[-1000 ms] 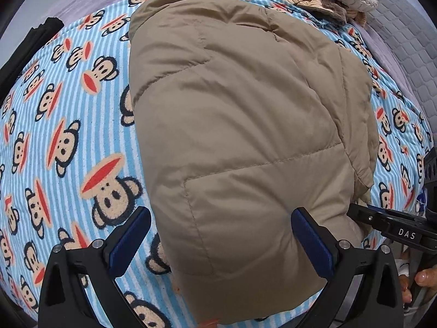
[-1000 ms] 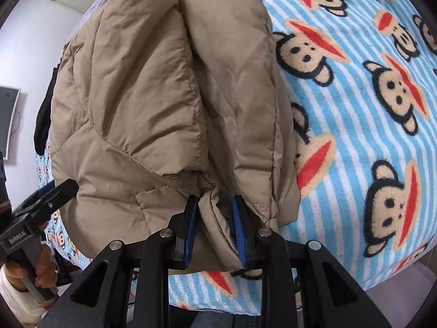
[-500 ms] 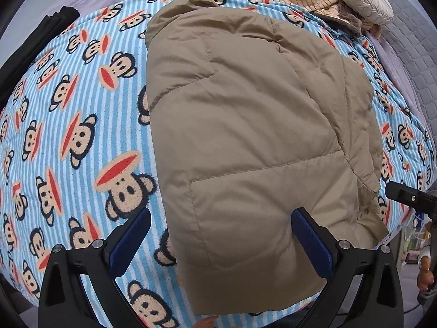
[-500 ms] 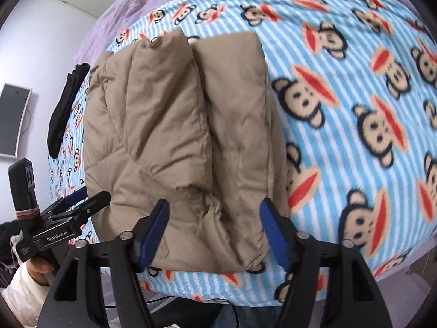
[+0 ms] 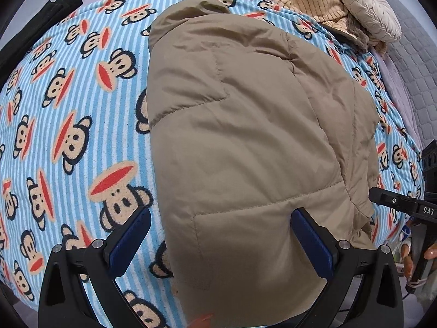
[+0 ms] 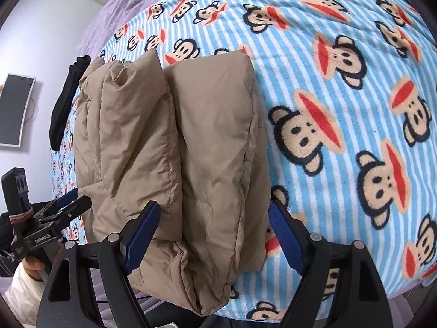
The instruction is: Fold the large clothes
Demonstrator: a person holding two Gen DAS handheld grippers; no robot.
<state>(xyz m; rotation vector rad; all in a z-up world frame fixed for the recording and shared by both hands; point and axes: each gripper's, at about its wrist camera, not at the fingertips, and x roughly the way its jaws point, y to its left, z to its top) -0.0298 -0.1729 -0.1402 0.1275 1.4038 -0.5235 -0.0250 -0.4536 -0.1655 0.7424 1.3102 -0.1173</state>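
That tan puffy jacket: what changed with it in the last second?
The right gripper let go of the jacket: its fingers have just been opening and pulled back. The left gripper stayed open. The jacket stayed folded on the monkey blanket.

Right gripper [image 6: 214,233] jaws wide apart, just been opening, pads clear of the fabric, nothing gripped. Tan jacket [image 6: 174,150] lies folded on the monkey-print blanket [image 6: 341,87], two padded lobes side by side, near end between the jaws and hanging over the bed edge. Left gripper [image 6: 72,201] at the jacket's left side, hand [image 6: 32,266] under it. Black garment [image 6: 65,101] beyond the jacket. Monitor [image 6: 15,109] on the wall, far left.
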